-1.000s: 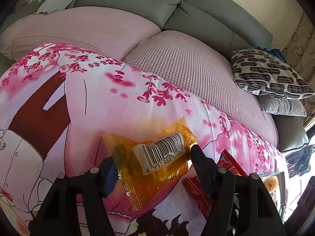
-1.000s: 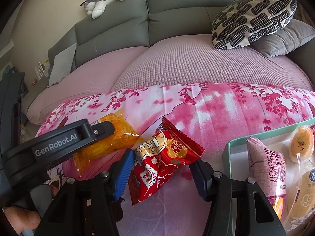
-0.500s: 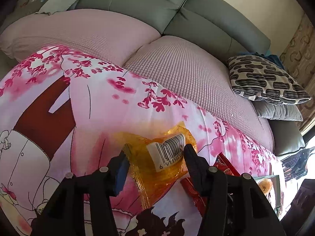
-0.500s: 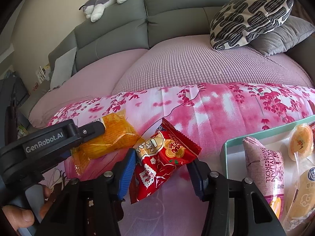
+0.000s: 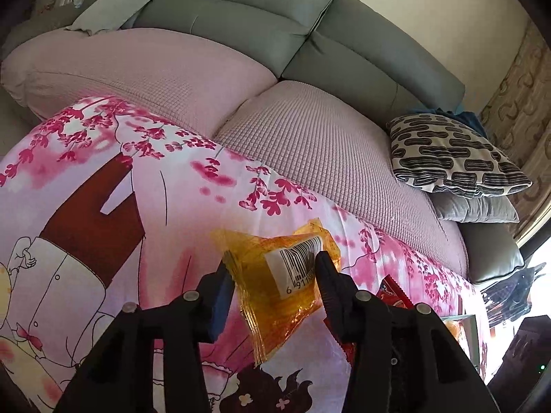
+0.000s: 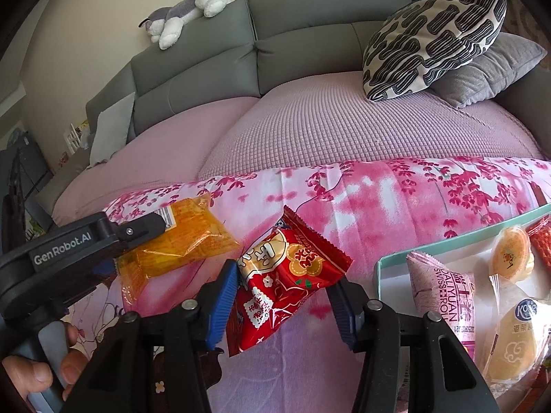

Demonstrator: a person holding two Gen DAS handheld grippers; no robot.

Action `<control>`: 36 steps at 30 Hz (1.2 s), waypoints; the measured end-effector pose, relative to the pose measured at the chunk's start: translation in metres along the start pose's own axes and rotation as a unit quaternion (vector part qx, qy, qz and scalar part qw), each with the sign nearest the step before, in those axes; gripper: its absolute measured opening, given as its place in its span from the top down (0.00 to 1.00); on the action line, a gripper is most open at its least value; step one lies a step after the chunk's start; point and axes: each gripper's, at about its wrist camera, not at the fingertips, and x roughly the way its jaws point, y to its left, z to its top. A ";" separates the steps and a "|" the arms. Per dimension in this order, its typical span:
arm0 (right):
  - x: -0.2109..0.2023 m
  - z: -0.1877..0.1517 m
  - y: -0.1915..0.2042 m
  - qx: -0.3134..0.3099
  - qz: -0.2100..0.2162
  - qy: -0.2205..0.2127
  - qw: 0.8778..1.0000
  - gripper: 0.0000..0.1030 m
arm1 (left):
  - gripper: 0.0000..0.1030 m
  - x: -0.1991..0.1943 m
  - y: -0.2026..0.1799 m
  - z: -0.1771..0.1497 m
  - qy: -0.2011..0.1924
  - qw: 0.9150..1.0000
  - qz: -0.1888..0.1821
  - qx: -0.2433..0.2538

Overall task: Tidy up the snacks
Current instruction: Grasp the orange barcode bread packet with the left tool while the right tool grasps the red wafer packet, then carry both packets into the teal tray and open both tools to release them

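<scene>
Gripping one snack packet each, two handheld grippers work over a pink cherry-blossom blanket spread along a sofa. The left gripper has just been closing and now pinches an orange translucent packet with a barcode label, crumpling its sides; the packet looks lifted clear of the blanket. The right gripper has its jaws clamped on a red snack packet, whose lower end hangs between them.

This looks like the pick-up step, with both packets secured. The next move probably calls for carrying them to the teal-rimmed tray at the right without loosening either hold.

Only the right wrist view shows the tray's contents: a pink Swiss roll packet, an orange jelly cup and a pale yellow pastry packet. It also shows the person's fingers on the left gripper's handle and a plush dog on the sofa back. The left wrist view alone shows the barcode.
</scene>
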 end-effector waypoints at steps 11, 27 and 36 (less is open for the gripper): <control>-0.020 0.007 0.002 -0.005 -0.011 -0.012 1.000 0.47 | 0.54 -0.033 -0.003 0.008 -0.042 0.999 -0.017 0.000; -0.049 0.017 -0.029 0.029 -0.071 -0.022 0.997 0.47 | 0.54 -0.047 -0.042 0.001 -0.053 0.996 -0.052 0.041; -0.090 0.022 -0.097 0.108 -0.185 -0.060 0.975 0.47 | 0.54 -0.042 -0.093 -0.018 -0.028 0.990 -0.097 0.097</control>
